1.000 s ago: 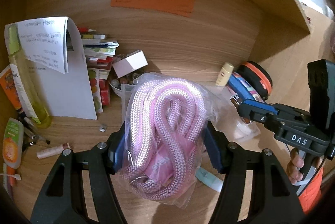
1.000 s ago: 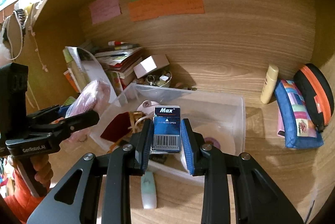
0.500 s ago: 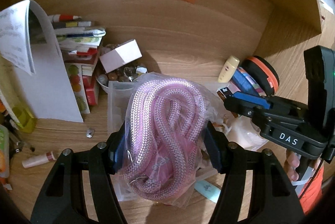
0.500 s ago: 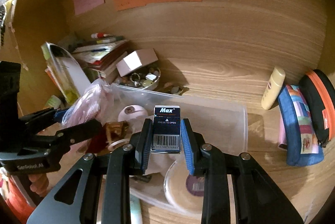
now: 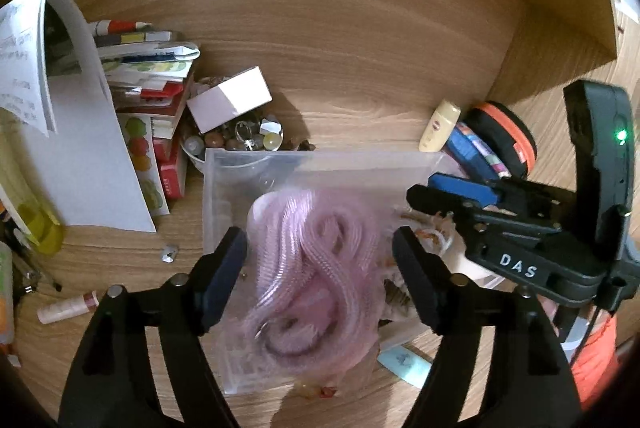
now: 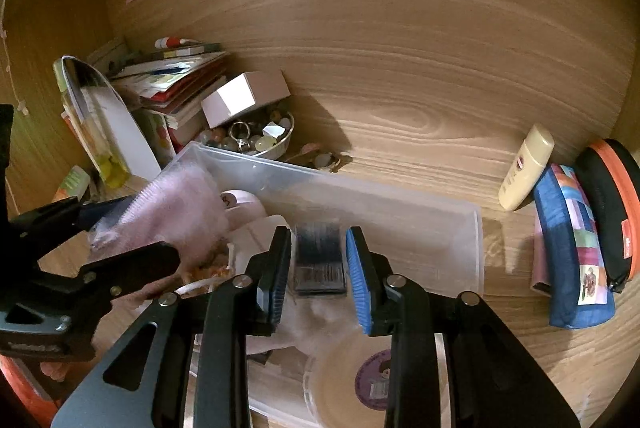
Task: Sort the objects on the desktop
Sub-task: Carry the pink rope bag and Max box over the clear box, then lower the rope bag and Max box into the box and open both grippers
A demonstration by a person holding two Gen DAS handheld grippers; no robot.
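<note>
My left gripper (image 5: 320, 264) is open above the clear plastic bin (image 5: 224, 164). The bagged pink rope (image 5: 316, 276) is blurred between its spread fingers and drops into the bin. It also shows in the right wrist view (image 6: 180, 212). My right gripper (image 6: 318, 260) is open over the same bin (image 6: 460, 228). The black Max staple box (image 6: 320, 258) is blurred between its fingers, apart from both pads, and falls. A tape roll (image 6: 360, 376) lies in the bin below.
A book stack (image 5: 148, 68), a white box (image 5: 230, 98) and a bowl of trinkets (image 5: 240, 140) stand at the back left. A cream tube (image 6: 526, 166), a blue pouch (image 6: 572, 248) and a black-orange case (image 6: 612, 204) lie right. A small tube (image 5: 68, 308) lies front left.
Both grippers moved over the bin and opened. The pink rope and the Max box have left the pads and are dropping, blurred.
</note>
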